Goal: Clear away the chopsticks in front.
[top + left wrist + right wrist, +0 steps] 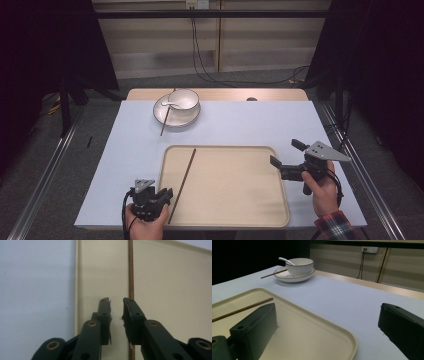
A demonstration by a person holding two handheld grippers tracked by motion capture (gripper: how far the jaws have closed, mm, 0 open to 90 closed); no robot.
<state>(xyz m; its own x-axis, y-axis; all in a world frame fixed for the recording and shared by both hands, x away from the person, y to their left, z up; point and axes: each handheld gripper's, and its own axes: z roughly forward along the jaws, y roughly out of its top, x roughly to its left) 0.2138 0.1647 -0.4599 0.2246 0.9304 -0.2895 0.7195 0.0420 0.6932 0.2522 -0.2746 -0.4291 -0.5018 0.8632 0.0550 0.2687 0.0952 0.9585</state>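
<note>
A brown chopstick point(184, 180) lies slanted on the left part of a beige tray point(235, 190). My left gripper point(167, 192) hovers over the chopstick's near end at the tray's front left corner. In the left gripper view my left gripper point(116, 301) shows a narrow empty gap between its jaws, and the chopstick point(130, 270) runs beneath the right jaw over the tray point(162, 290). My right gripper point(284, 151) is wide open over the tray's right edge, holding nothing. The right gripper view has the gripper point(328, 310) above the tray point(312, 322), with the chopstick point(244, 307) at left.
At the back left of the pale table point(240, 125) a white bowl point(184, 99) with a spoon point(169, 104) stands on a plate point(175, 124). A second chopstick point(164, 122) leans across the plate's rim. Cables hang behind the table.
</note>
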